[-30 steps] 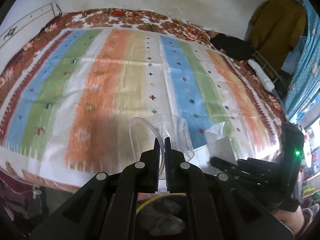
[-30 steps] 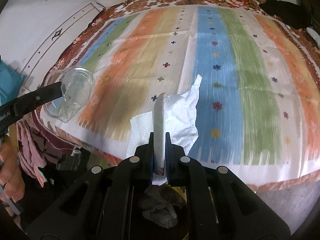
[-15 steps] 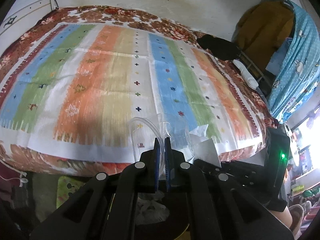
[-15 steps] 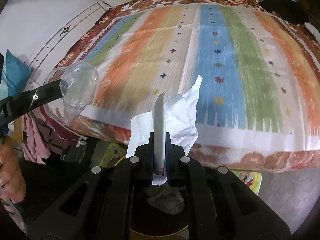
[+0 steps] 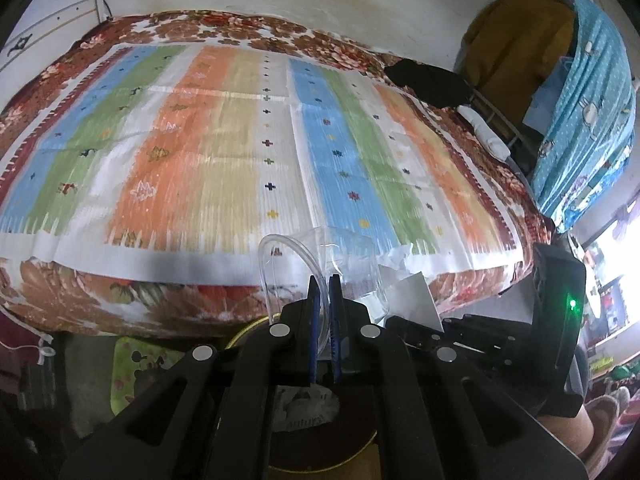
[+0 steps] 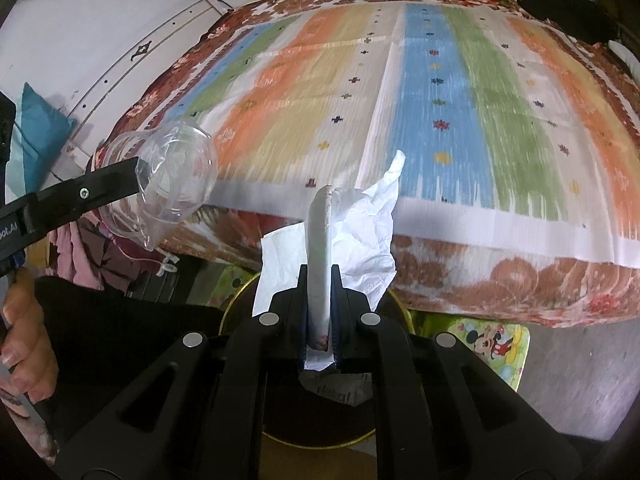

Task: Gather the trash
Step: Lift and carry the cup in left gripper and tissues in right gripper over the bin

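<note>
My left gripper (image 5: 323, 280) is shut on the rim of a clear plastic cup (image 5: 340, 264), which sticks out ahead of the fingers; the same cup (image 6: 172, 184) shows at the left of the right wrist view. My right gripper (image 6: 320, 272) is shut on a crumpled white tissue (image 6: 360, 232) folded around a pale flat strip. Both grippers hang off the near edge of the bed, over a round dark bin with a yellow rim (image 6: 236, 300), its rim (image 5: 244, 328) also showing in the left wrist view. Crumpled paper (image 5: 304, 408) lies inside the bin.
The bed carries a striped cloth (image 5: 240, 152) over a floral bedspread (image 6: 520, 280). A black item (image 5: 428, 84) and a white roll (image 5: 484, 132) lie at the bed's far right. A cartoon-printed mat (image 6: 488, 344) lies on the floor. Clothes hang on the right wall (image 5: 516, 40).
Both grippers have pulled back from above the cloth to beyond the bed's near edge, still holding the cup and the tissue. The bin and the floor have come into view beneath them.
</note>
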Tool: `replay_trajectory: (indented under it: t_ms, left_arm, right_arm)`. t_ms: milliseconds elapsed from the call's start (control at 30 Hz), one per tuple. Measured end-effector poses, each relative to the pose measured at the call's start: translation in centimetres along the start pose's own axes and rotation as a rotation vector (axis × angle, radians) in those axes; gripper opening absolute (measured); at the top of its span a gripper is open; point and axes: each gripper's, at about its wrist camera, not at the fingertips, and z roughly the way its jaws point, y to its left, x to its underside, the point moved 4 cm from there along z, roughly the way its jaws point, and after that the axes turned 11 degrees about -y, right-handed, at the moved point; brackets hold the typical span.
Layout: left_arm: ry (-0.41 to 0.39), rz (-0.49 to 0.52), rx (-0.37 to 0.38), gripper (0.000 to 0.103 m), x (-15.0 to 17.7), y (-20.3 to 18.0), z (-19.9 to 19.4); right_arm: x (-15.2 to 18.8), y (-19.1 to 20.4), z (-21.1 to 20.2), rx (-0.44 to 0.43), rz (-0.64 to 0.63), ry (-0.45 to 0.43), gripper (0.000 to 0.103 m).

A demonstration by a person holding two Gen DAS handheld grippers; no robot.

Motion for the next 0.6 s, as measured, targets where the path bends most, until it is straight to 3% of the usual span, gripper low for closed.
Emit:
replay_trajectory:
  t_ms: [367,500,600]
  left_arm:
    - [0.016,0.045,-0.018,0.004,3.3,-0.2,-1.3]
    - [0.033,0.029,-0.027,0.004,4.3,0.3,-1.4]
    - [0.095,-0.032,-0.019,0.004,5.5,0.8,-0.4]
  right_arm:
    - [3.5,0.3,-0.7,0.012,-0.013,0.029,0.008]
    - [4.6,0.4,-0.8,0.012,-0.017,0.044,0.008]
    - [5.8,0.3,-0.1,-0.022,0.019,0.09,0.008]
